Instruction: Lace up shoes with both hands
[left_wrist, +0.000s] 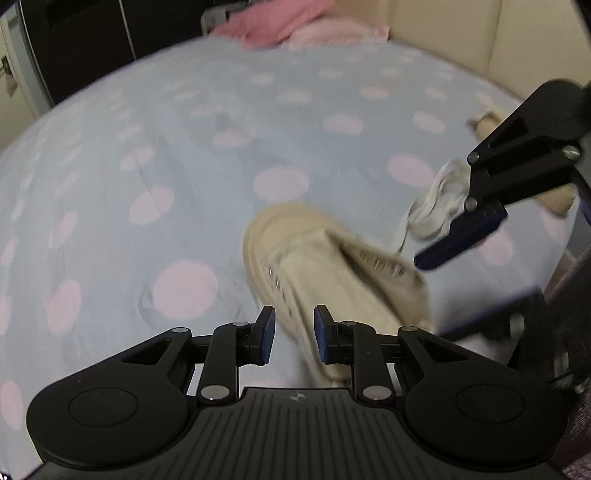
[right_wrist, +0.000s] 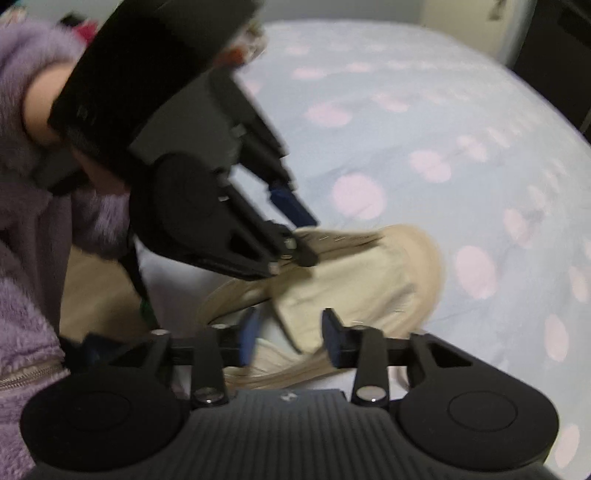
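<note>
- On the bed, over a pale blue sheet (left_wrist: 184, 147) with pink dots, lies a beige shoe (left_wrist: 332, 273), toe pointing away from the left wrist camera, its tongue laid open between two rows of eyelets.
- The left gripper (left_wrist: 294, 334) hangs over the near end of the shoe; its blue pads stand a little apart, and the shoe's edge shows through the gap, but the blur hides whether either pad touches it.
- The right gripper (right_wrist: 290, 341) has its jaws partly apart, with the shoe's side and tongue showing between them; no pad is seen pressing on anything.
- In the left wrist view the right gripper (left_wrist: 458, 236) comes in from the right edge, and a loose bunch of whitish lace (left_wrist: 436, 203) lies just beside its upper finger; whether the two touch cannot be told.
- In the right wrist view the left gripper (right_wrist: 295, 236) reaches down from the upper left, its tips at the far eyelet row of the shoe (right_wrist: 369, 280).
- A fuzzy purple sleeve (right_wrist: 26, 206) fills the left edge of that view.
- Pink bedding (left_wrist: 280, 22) is bunched at the far end of the bed, next to a cream wall.
- Both views are smeared by motion, so fine detail of the lace and eyelets is lost.
</note>
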